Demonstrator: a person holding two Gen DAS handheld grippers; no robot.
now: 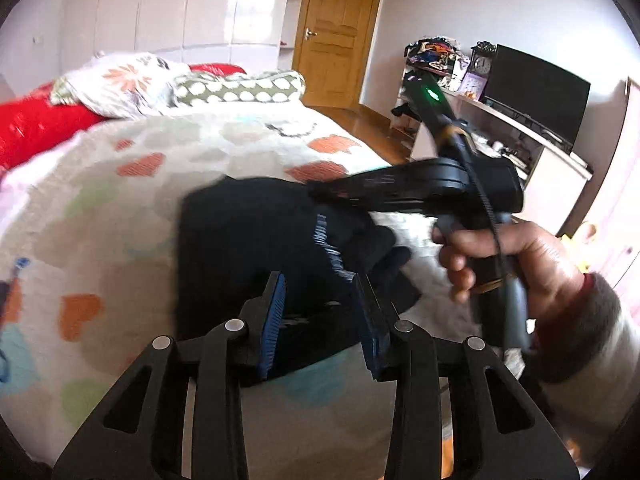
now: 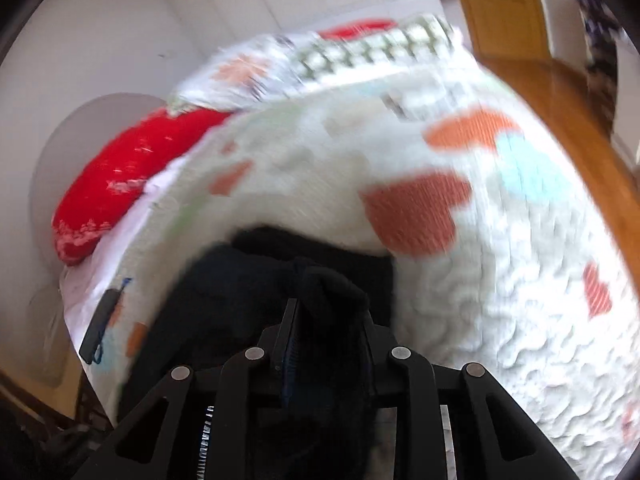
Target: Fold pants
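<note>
Black pants (image 1: 248,248) lie folded on a white bedspread with coloured hearts (image 1: 120,208). My left gripper (image 1: 320,308) is open, its blue pads either side of the pants' near edge without closing on it. My right gripper (image 1: 320,196) reaches in from the right, held by a hand (image 1: 516,256), its tip at the pants' far right corner. In the right wrist view my right gripper (image 2: 328,320) is shut on a bunch of the black pants (image 2: 328,292), which spread to the left over the bedspread (image 2: 500,280). That view is blurred.
Pillows (image 1: 132,80) and a red cushion (image 1: 36,124) lie at the head of the bed. A wooden door (image 1: 336,32) stands behind. A white desk with a dark monitor (image 1: 536,96) and clutter is at the right. A dark object (image 2: 100,328) lies at the bed's left edge.
</note>
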